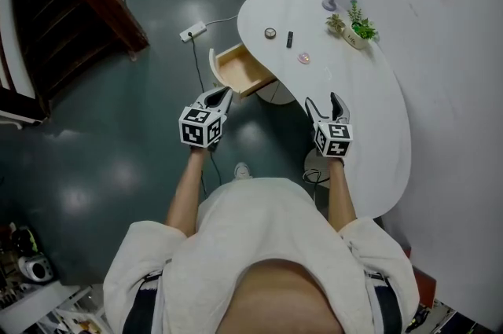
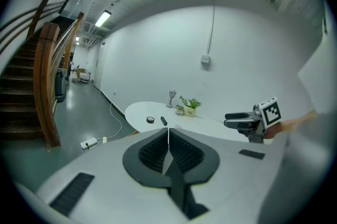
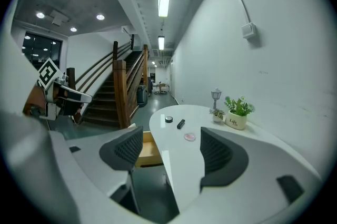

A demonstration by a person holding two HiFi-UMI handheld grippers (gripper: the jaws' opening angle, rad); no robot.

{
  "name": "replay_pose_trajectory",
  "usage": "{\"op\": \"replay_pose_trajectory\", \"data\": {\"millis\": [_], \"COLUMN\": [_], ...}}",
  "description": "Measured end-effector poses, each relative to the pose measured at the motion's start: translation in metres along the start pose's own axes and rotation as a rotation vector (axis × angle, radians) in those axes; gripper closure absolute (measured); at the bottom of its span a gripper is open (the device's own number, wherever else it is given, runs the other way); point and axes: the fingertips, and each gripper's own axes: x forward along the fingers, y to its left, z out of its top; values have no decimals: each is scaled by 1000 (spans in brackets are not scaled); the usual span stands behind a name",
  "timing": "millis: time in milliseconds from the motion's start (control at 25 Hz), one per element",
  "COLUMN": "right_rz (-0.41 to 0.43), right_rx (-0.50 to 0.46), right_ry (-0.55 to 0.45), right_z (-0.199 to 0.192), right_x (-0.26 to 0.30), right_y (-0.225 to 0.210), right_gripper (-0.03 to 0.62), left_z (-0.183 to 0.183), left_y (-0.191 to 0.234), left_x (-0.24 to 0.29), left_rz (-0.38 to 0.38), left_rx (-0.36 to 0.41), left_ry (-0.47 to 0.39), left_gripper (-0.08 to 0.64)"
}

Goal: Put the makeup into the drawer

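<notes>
Right gripper (image 3: 168, 134), distant "Life" pot (image 3: 235, 120)

On the white worktop (image 1: 369, 112): a round dark pot (image 1: 270, 33), a black tube (image 1: 289, 39), a pink compact (image 1: 304, 57), 3 in a loose row. The wooden drawer (image 1: 240, 69) stands pulled open nearby.

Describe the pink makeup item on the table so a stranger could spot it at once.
Find the white curved table with the open wooden drawer at its edge. Three small items lie on top near that drawer. The pink disc is the only pale one, flat and round; the black stick and the dark round case beside it are dark.
</notes>
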Motion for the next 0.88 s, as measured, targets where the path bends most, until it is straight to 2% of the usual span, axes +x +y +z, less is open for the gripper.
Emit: {"op": "replay_pose_trajectory", "data": {"millis": [440, 680, 880], "right_rz": [-10, 17, 50], "right_rx": [-10, -32, -11], "right_ry": [84, 102, 121], "right_z": [5, 14, 22], "right_x": [69, 118, 156], "right_y": [-16, -42, -57], "right_gripper": [270, 275, 275], "left_z": [15, 30, 49], "left_y": [41, 67, 87], "left_x": [67, 107, 136], "left_rz": [-54, -21, 24], "left_rx": [-31, -49, -55], "left_ry": [47, 44, 64], "left_gripper": [546, 546, 546]}}
